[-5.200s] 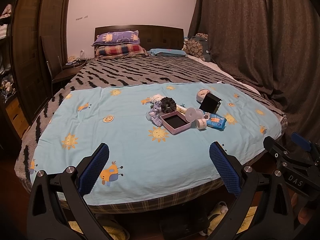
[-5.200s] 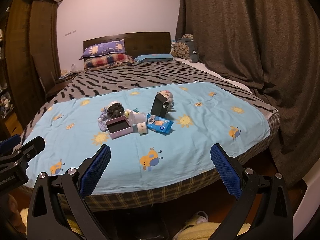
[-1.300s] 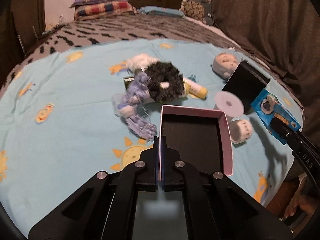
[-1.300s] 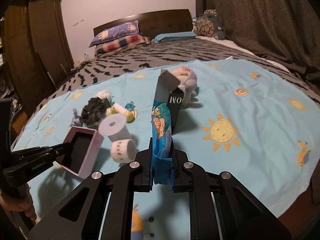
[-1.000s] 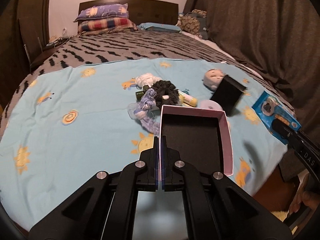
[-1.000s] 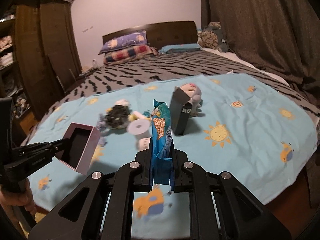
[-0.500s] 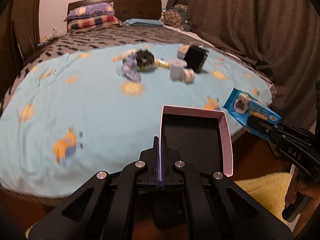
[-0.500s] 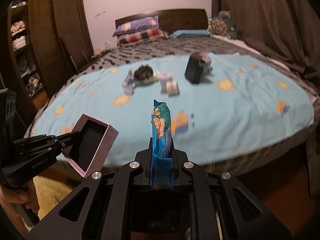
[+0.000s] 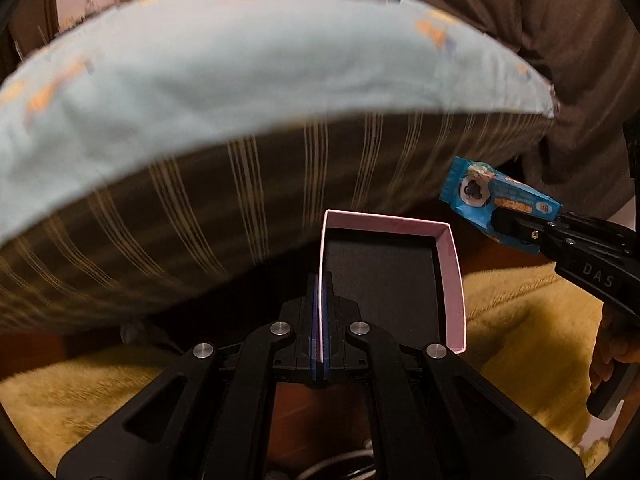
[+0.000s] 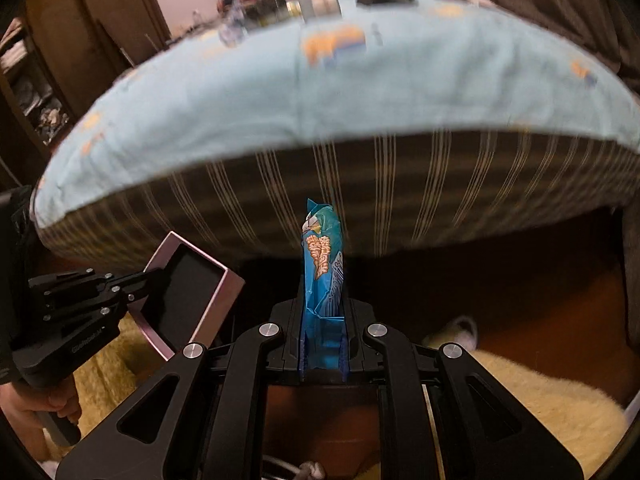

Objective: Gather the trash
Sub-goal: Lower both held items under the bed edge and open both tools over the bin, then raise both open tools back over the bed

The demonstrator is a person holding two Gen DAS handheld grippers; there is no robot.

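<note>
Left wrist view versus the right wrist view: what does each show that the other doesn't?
Left wrist only: the left gripper shut on one wall of the pink box, seen from behind. Right wrist only: the wardrobe and a pale slipper on the floor. Both: the box, the blue wrapper clamped in the right gripper, the bed's blue sheet and the yellow rug.

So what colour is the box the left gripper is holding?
The box is pink outside, black inside; clearest in the left wrist view.
</note>
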